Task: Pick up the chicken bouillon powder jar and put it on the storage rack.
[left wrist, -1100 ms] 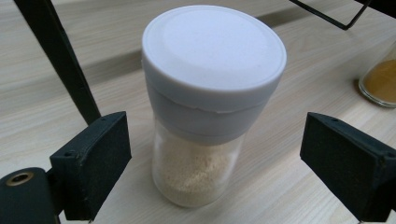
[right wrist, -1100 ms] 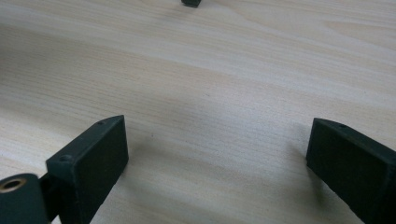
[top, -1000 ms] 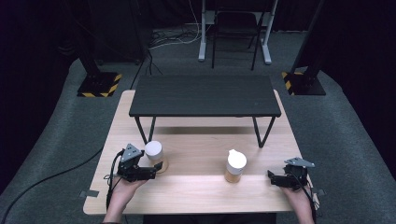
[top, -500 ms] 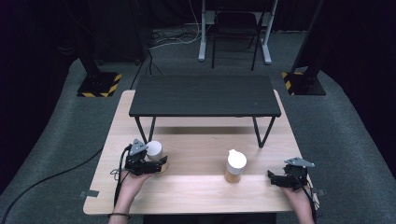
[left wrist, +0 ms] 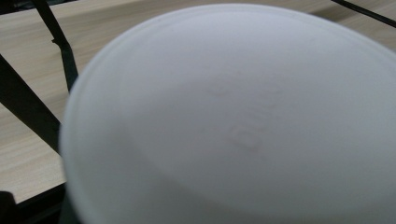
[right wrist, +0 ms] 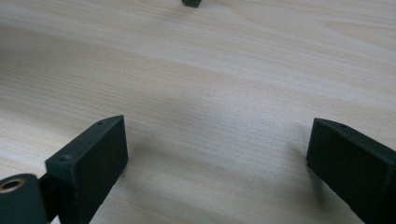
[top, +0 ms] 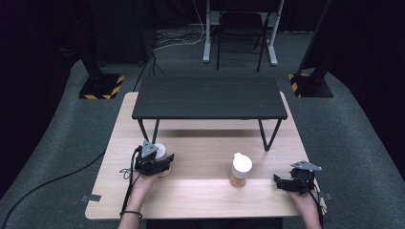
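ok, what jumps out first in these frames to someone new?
The left gripper at the table's near-left, whose jaws have just been closing around a white-lidded jar; that lid looms huge and blurred in the left gripper view. A second white-capped jar stands free mid-table, the right gripper resting open beside it, and a black shelf spans the far side.
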Demonstrator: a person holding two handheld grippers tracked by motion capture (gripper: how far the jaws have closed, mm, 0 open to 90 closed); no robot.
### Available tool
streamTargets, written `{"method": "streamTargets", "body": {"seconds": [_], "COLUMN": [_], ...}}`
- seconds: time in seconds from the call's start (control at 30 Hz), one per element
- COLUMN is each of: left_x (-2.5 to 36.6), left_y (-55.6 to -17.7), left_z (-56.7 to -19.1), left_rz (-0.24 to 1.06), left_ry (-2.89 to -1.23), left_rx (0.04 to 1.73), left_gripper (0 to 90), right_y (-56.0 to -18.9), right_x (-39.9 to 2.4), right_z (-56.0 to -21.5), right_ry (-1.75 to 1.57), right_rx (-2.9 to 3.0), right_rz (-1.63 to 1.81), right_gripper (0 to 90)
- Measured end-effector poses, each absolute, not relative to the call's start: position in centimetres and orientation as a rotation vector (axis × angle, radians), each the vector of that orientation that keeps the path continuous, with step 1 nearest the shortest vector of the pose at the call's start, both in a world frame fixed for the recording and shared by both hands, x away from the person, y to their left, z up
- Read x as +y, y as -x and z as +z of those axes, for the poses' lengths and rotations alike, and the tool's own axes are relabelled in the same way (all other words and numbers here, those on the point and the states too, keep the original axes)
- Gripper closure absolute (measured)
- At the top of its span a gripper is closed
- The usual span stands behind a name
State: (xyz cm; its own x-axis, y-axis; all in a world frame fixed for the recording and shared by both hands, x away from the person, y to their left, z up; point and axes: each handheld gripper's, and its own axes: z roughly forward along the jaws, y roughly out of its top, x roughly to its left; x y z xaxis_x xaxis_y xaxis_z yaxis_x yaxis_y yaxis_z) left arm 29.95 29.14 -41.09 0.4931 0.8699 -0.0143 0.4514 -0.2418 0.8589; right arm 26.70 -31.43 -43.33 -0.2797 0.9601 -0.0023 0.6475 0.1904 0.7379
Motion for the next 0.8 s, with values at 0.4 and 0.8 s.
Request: {"method": "streamTargets", "body": {"seconds": [0.4,0.8], "left_x": [29.2,29.2], "left_y": [-30.0,-29.3], "left_z": [-40.5,-37.4], "left_rz": [0.591,0.594], "left_ry": [-1.878,-1.876], "left_rx": [1.095,1.045], "left_gripper": [35.3,35.7], "right_y": [-26.7,-26.7], "right_x": [-31.4,-31.4], "right_z": [-43.3,-43.3], "right_ry": [-1.501,-1.501], "right_rx": [2.001,2.001], "right_rz": [0.880,0.880], "right_gripper": [4.4,4.4]}}
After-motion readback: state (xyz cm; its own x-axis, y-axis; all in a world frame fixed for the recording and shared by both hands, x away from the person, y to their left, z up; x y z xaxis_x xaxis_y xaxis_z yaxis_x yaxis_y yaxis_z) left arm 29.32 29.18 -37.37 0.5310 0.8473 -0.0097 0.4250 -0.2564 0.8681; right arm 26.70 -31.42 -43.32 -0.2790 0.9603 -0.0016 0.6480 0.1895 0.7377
